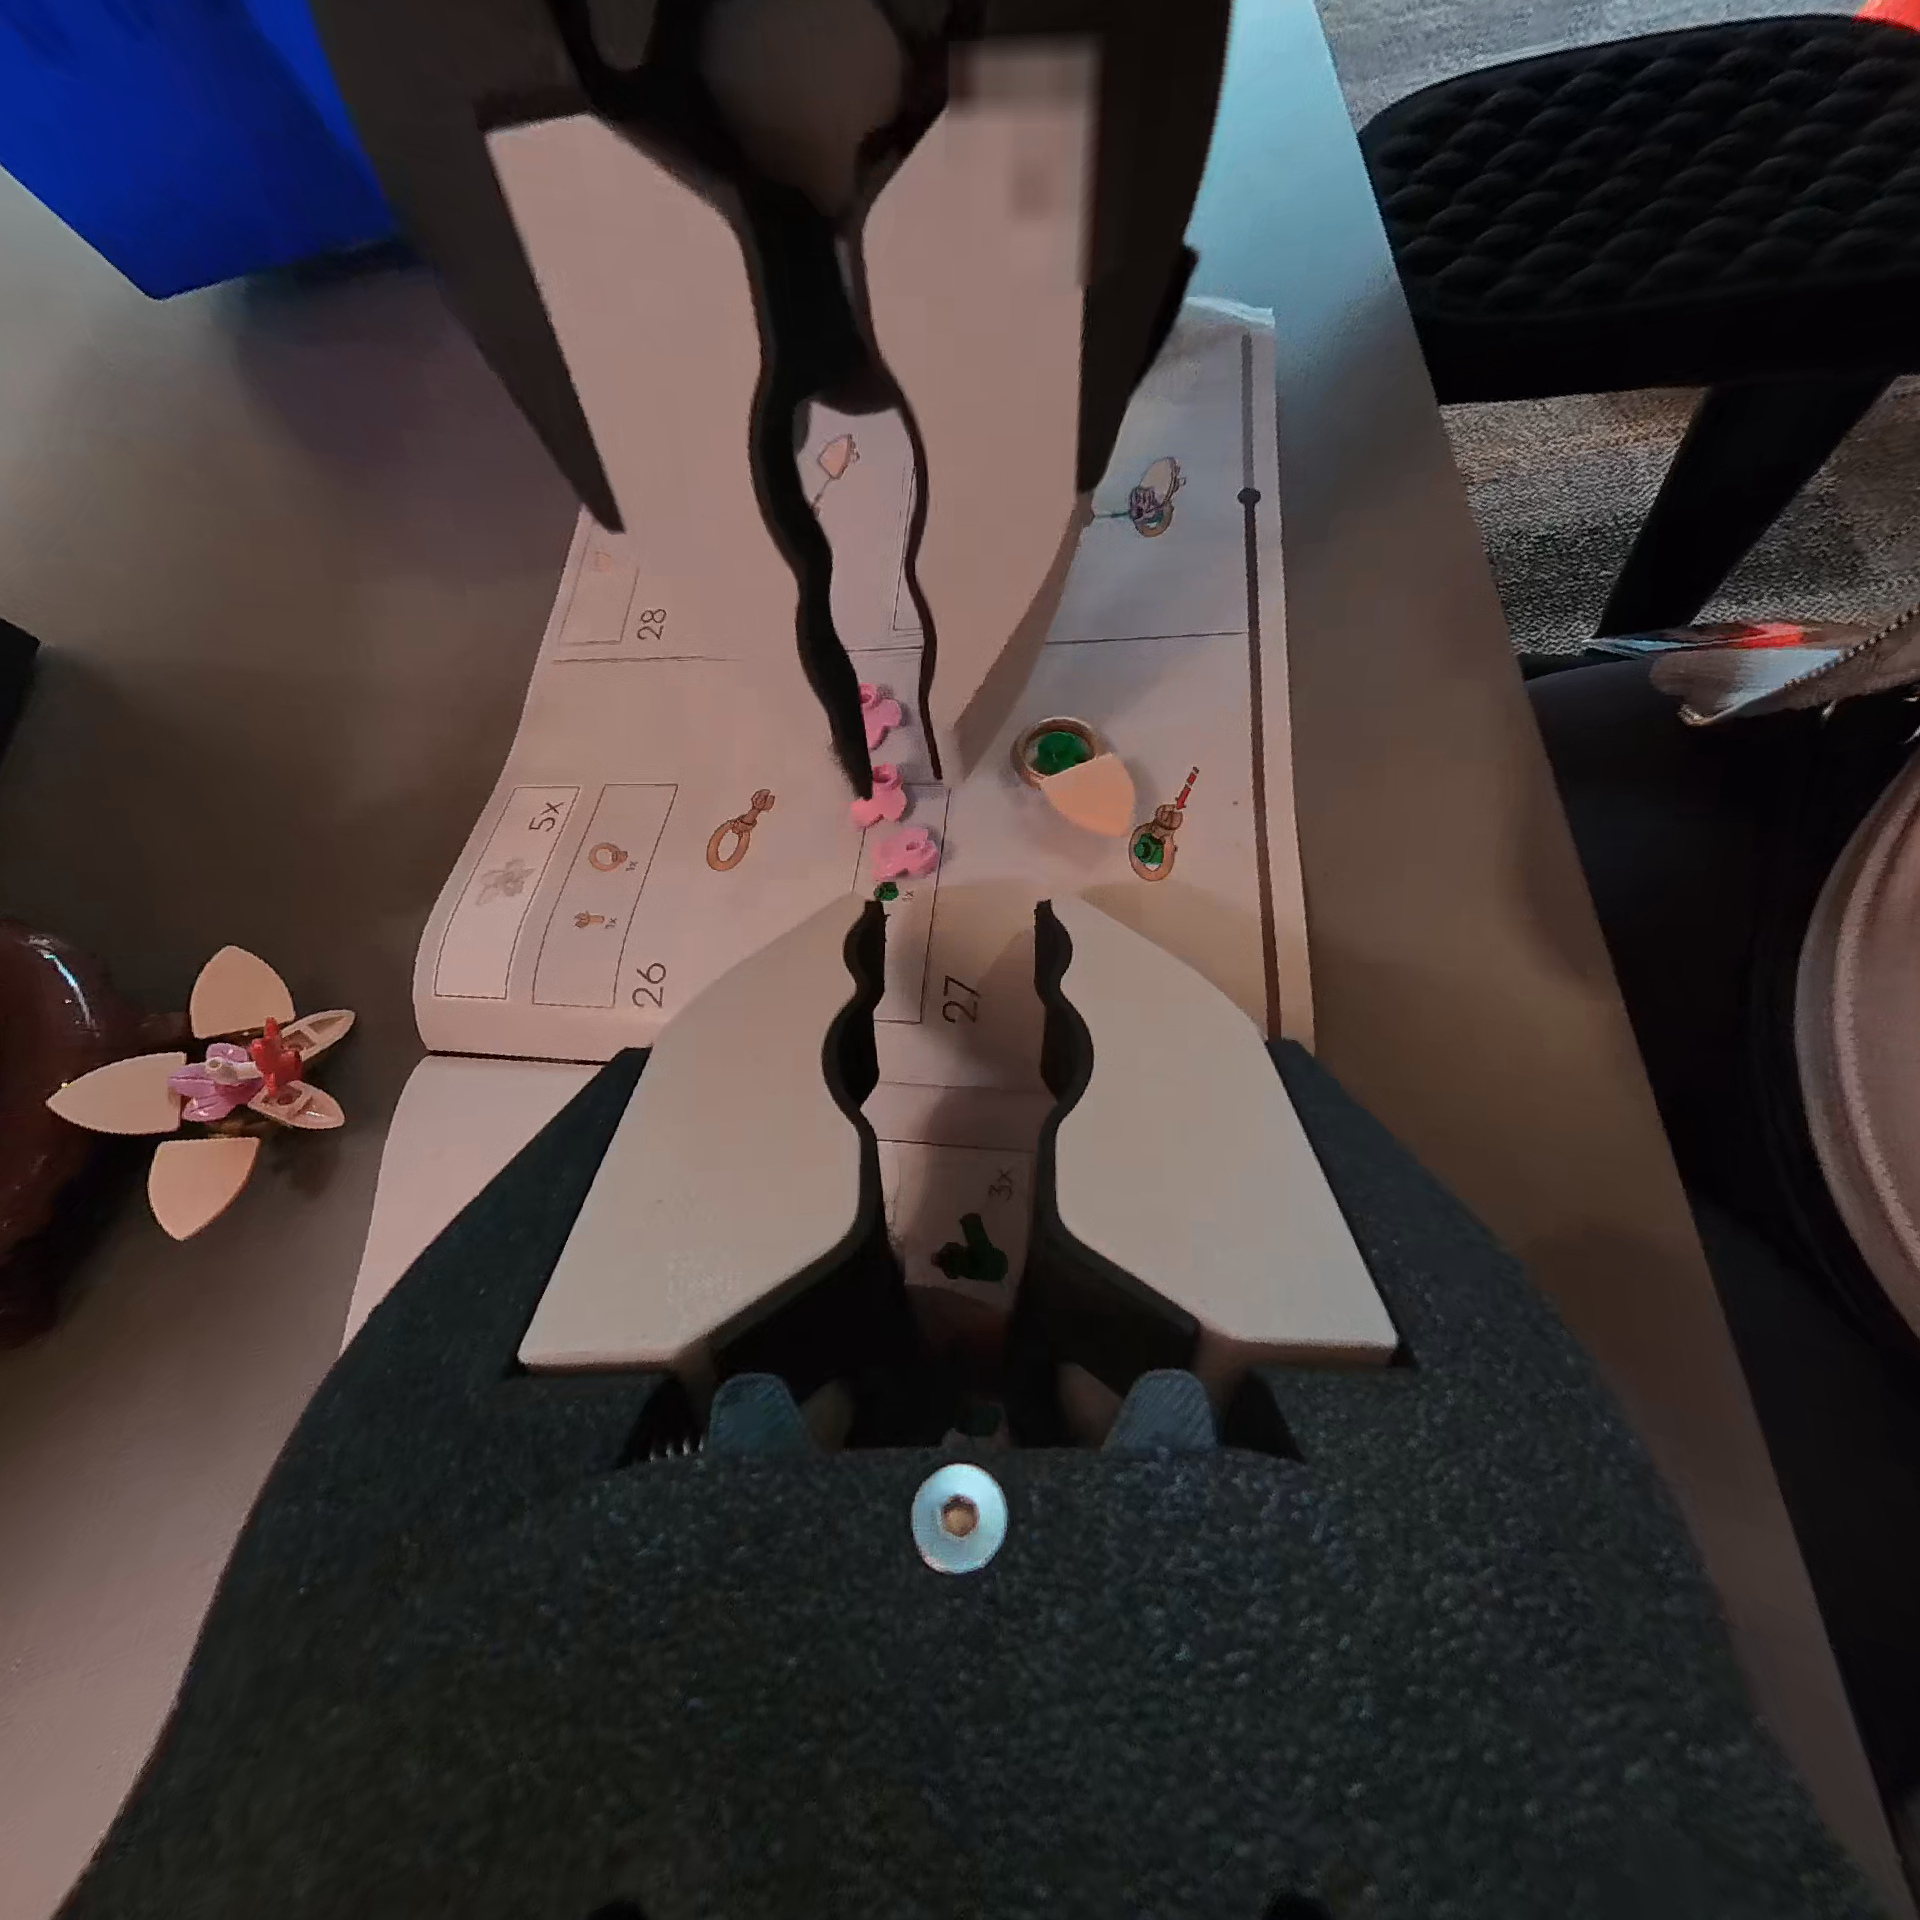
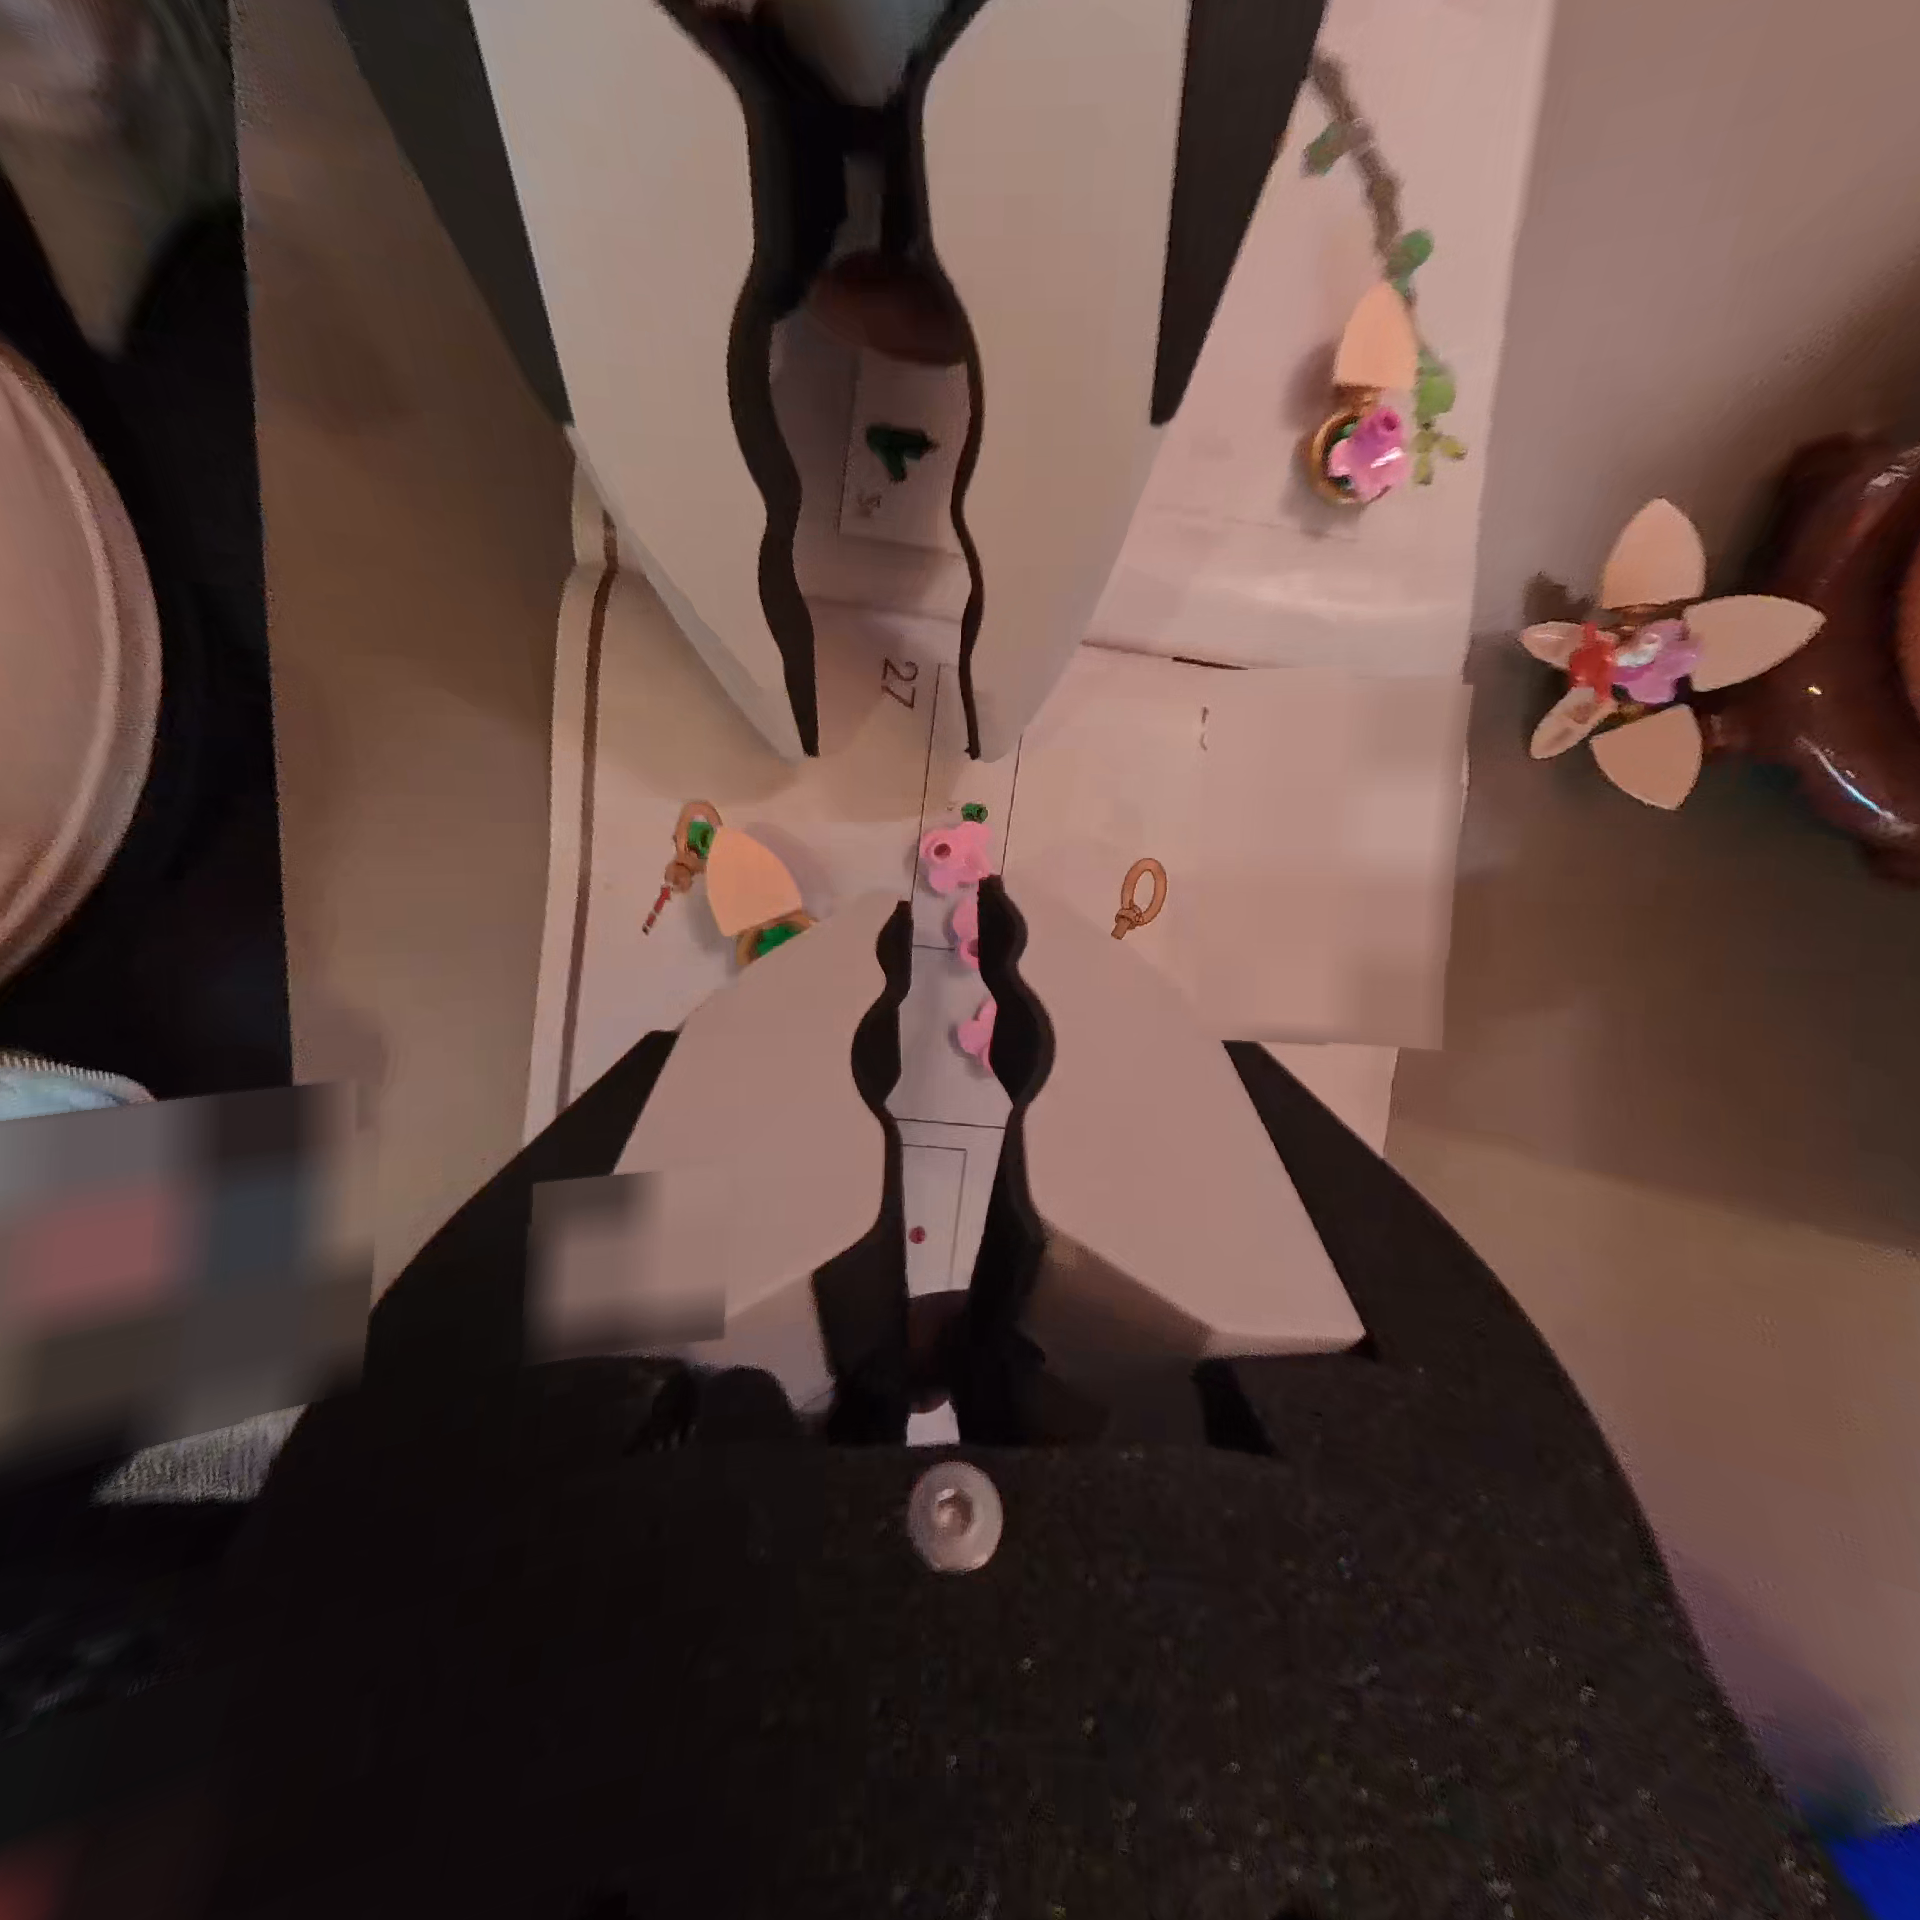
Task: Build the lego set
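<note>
Three small pink flower pieces (image 1: 906, 854) lie in a row on an open instruction booklet (image 1: 644, 727). My left gripper (image 1: 958, 909) is open and empty, its tips just short of the nearest pink piece. My right gripper (image 1: 902, 777) reaches in from the far side, and one fingertip (image 1: 860, 769) rests against the middle pink piece (image 1: 878, 802). In the right wrist view, the right gripper (image 2: 942, 902) is slightly open. The pink pieces (image 2: 954, 852) lie on the page along its right finger (image 2: 1003, 935), with bare paper between the pads. The left gripper (image 2: 888, 748) faces it.
A cream petal on a gold ring with a green stud (image 1: 1091, 800) lies on the page to the right. A built flower (image 1: 223, 1081) sits on a brown vase (image 1: 31, 1091) at the left. A similar petal, ring and pink piece (image 2: 1366, 436) shows in the right wrist view. A blue object (image 1: 156, 135) and a black chair (image 1: 1662, 187) stand behind. Left and right tips are no more than a few centimetres apart.
</note>
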`<action>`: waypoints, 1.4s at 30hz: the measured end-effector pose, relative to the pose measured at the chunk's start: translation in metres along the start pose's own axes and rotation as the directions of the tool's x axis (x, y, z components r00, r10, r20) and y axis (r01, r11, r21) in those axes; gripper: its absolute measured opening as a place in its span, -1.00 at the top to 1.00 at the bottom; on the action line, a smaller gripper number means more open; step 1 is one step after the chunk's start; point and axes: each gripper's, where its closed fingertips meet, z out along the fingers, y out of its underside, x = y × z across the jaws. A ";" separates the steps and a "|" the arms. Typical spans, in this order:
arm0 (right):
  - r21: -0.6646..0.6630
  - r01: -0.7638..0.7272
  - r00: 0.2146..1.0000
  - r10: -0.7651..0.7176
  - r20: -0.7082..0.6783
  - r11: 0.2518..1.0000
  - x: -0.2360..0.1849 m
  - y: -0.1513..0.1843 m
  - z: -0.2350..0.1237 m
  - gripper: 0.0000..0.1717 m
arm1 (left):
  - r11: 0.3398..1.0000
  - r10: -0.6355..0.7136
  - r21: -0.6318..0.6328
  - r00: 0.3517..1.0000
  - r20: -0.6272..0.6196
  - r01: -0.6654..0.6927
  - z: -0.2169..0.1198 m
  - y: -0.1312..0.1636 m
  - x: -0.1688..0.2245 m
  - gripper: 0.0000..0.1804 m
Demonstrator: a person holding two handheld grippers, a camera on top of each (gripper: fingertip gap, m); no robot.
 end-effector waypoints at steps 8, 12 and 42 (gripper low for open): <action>-0.027 0.005 0.998 -0.004 0.056 1.000 0.000 0.001 0.012 0.82 | 1.000 0.008 -0.006 1.000 -0.012 -0.008 0.002 0.003 0.003 0.70; -0.017 0.104 0.993 -0.102 0.060 0.994 0.002 -0.001 0.014 0.82 | 1.000 0.012 -0.003 1.000 -0.015 -0.012 0.001 0.002 0.003 0.70; -0.021 -0.160 0.987 0.159 -0.036 0.987 -0.012 0.039 -0.014 0.95 | 0.999 0.043 0.027 0.999 0.020 -0.043 -0.002 -0.006 0.001 0.69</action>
